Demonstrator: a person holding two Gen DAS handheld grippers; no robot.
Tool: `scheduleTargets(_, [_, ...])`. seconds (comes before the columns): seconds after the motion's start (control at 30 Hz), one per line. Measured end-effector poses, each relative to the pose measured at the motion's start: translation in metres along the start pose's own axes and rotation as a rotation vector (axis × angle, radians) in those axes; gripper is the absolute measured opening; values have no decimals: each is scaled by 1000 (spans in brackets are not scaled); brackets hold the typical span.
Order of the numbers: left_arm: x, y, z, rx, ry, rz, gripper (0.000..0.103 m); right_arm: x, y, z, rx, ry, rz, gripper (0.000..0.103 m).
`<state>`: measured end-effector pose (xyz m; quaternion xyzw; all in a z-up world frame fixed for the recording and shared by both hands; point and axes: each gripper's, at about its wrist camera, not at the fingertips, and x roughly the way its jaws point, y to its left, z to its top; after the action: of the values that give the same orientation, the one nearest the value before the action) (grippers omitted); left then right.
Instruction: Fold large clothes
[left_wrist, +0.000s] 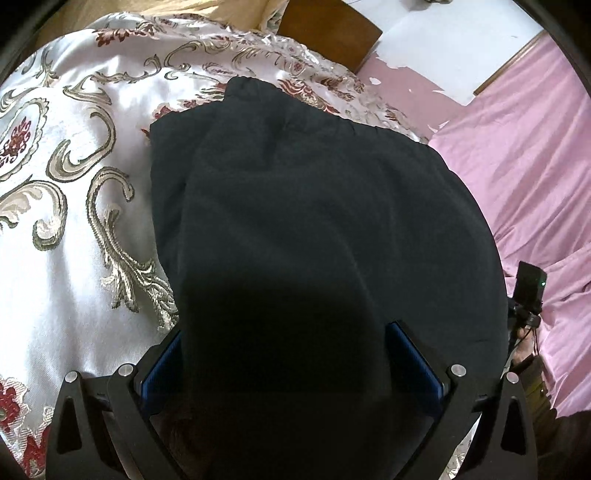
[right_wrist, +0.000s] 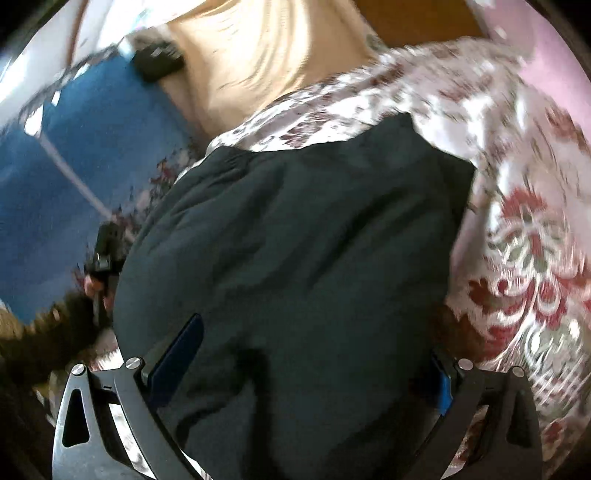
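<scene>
Trousers (left_wrist: 314, 221) lie lengthwise, waistband away, on bedspread (left_wrist: 74, 166).

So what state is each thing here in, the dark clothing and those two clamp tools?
Black fabric garment: folded in layers, draped over both grippers' fingers.
Patterned satin bedspread: spread out, slightly wrinkled.
Left gripper: fingers apart, cloth between them.
Right gripper: fingers apart, cloth between them.
</scene>
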<state>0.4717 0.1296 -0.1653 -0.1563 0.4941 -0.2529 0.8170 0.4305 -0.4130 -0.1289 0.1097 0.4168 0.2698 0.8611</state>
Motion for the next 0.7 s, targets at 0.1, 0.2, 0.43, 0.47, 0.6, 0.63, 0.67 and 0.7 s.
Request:
scheduleTargets(0.1, [0,-2,-4,4,-4,1,103,-2,15,5,-64,5,-30,102])
scheduleTargets(0.2, [3,-2,-3,10,-9,2,103,-11,20,15,-96,-14,-37,102])
scheduleTargets(0.43, [1,2,-5,19,-21,-6,103,-26,-11,33,-93,-89,33,102])
scheduleTargets(0.47, [1,3,-6,20,-21,-7,103,-23,-20,34,-72,-92,57,102])
scheduleTargets(0.6, [2,4,-6,23,-21,-15,103,-6,-59,31,64,-81,159,102])
scheduleTargets(0.63, [2,4,-6,23,-20,-16,103,-2,-64,29,88,-81,172,102])
scheduleTargets(0.67, [2,4,-6,24,-19,-17,103,1,-69,28,113,-83,197,102])
scheduleTargets(0.7, [4,4,-5,25,-18,-19,103,4,-72,26,128,-84,229,102])
